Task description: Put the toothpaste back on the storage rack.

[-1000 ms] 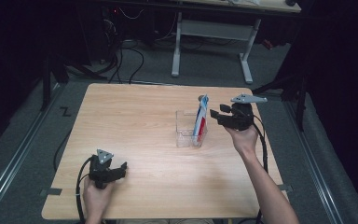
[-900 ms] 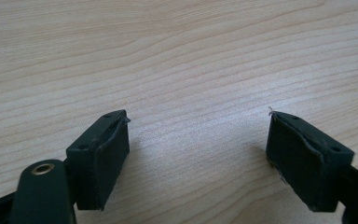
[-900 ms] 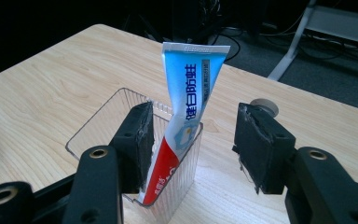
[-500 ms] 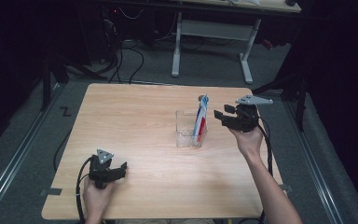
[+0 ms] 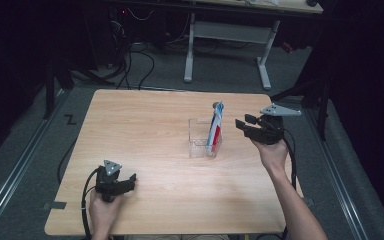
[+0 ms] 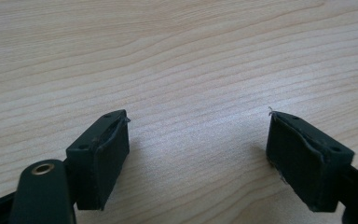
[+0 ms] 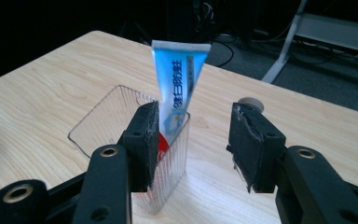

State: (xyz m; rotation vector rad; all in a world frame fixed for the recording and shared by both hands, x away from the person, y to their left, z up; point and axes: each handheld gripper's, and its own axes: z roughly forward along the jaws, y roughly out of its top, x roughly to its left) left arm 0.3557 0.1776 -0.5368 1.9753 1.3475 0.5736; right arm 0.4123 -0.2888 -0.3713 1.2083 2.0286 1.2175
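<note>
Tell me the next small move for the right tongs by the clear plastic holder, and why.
Probably draw the right tongs a little further back from the clear ribbed plastic holder and leave them open. Their jaws have just been closing, yet nothing is between them. The blue, white and red toothpaste tube leans inside the holder, free of the pads. The left tongs rest open over the wooden table.

Light wooden table (image 5: 145,125), pale grain running across its top, standing on grey floor. A clear plastic holder (image 5: 200,137) sits on it right of centre, with a blue, white and red toothpaste tube (image 5: 215,125) standing tilted inside against its right end.
</note>
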